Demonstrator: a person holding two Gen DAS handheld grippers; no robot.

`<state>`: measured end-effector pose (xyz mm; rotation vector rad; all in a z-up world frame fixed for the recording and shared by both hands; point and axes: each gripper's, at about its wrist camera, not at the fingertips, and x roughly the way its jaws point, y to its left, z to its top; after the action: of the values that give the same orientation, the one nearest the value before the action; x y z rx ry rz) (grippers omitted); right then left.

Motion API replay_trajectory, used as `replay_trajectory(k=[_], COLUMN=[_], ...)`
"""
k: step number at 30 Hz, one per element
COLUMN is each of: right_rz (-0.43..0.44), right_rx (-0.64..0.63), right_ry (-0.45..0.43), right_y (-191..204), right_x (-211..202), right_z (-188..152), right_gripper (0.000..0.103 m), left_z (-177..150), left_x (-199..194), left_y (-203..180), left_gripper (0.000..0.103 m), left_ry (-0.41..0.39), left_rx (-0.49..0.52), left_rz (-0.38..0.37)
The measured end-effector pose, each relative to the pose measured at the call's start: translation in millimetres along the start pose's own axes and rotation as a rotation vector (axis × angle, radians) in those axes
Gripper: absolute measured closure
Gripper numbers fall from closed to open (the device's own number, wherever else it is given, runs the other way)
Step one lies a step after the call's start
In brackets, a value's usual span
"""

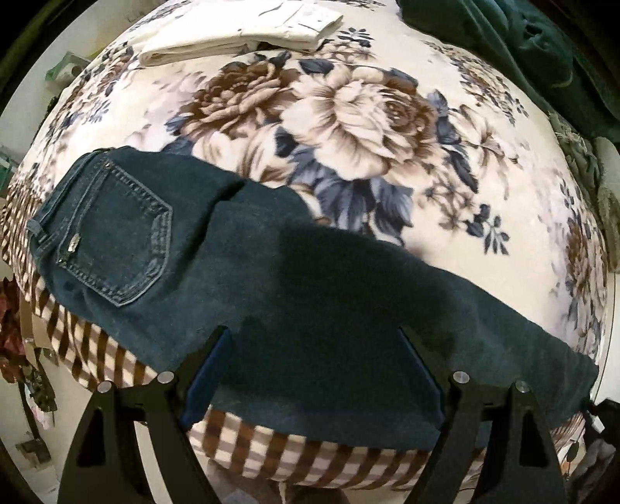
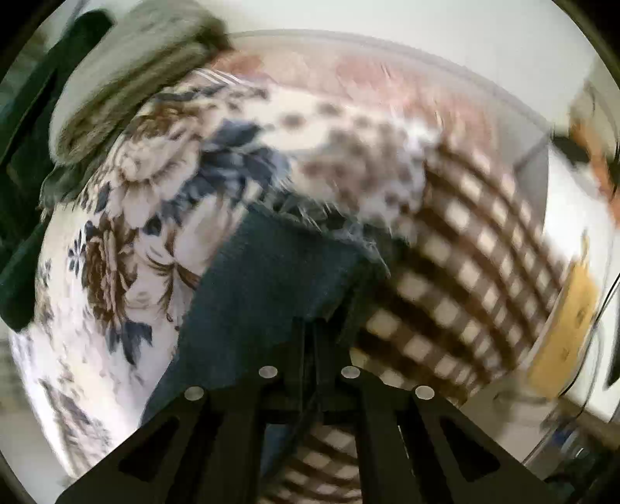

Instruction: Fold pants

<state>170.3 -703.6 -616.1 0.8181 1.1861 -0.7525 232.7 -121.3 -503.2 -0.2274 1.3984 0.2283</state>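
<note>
Dark blue jeans (image 1: 240, 263) lie across the near edge of a bed, waist and back pocket (image 1: 116, 236) at the left, legs running right. My left gripper (image 1: 314, 337) is open, its fingers spread above the jeans' near edge, holding nothing. In the blurred right wrist view, my right gripper (image 2: 310, 329) is shut on the jeans (image 2: 263, 279) near the leg end, fabric pinched between its fingers.
The bed has a floral blanket (image 1: 368, 116) with a brown checked border (image 1: 271, 446) at its near edge. Folded cream pants (image 1: 240, 35) lie at the far side. A dark green garment (image 1: 523, 46) sits far right. A pillow (image 2: 128, 77) lies at the far left.
</note>
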Motion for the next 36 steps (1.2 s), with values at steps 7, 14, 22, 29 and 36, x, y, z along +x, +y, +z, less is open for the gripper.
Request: replay_trajectory(k=[7,14,22,29,36], right_rz=[-0.097,0.042,0.321,0.359,0.236], right_rx=[-0.101,-0.112,-0.118,-0.077,-0.191], right_ry=[-0.013,0.124,0.530,0.542,0.353], right_y=[3.7,24.2,123.7,183.3,191.6], right_x=[-3.4,-29.6,-6.5,27.6,2.5], right_z=[-5.6,-59.4,-240.8,-324.0,-328.3], right_gripper=[0.099,0.058,0.058,0.062,0.101], left_z=[-9.2,-23.9,-4.2,33.6,31.3], left_x=[-6.7,-22.1,-39.2,8.3,14.8], left_y=[29.0,98.3,224.7,311.7,327.1], left_gripper=[0.020,0.020,0.020,0.020,0.087], left_ry=[-0.004,0.029,-0.062,-0.056,-0.138], left_rx=[-0.068,-0.230,-0.457,-0.641,-0.643], left_rz=[0.003,-0.029,-0.008,-0.130,-0.288])
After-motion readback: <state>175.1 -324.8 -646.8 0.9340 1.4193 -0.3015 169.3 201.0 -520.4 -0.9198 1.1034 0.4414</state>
